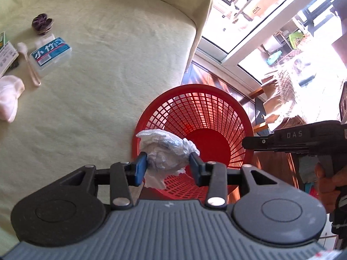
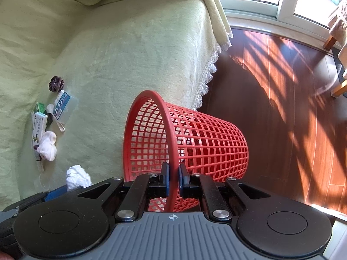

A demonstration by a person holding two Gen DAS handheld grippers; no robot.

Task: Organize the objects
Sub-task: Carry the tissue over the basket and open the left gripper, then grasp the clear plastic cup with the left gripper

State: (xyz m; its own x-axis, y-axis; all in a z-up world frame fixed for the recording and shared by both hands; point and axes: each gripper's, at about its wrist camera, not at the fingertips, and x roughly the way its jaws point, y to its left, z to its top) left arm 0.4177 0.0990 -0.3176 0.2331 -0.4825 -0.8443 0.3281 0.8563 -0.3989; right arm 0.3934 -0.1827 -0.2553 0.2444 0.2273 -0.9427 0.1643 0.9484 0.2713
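Note:
A crumpled white wad of plastic sits between the blue pads of my left gripper, which is shut on it. The wad hangs over the near rim of a red mesh basket, whose mouth tilts toward me. In the right wrist view my right gripper is shut on the rim of the same red basket, holding it tilted against the sofa edge. The wad and a blue left fingertip show at the lower left there. The right gripper's body and a hand appear at the right.
A pale green cover lies over the sofa. On it lie a blue-labelled clear box, a spoon, a dark scrunchie, a white sock and medicine boxes. Dark wooden floor and windows lie to the right.

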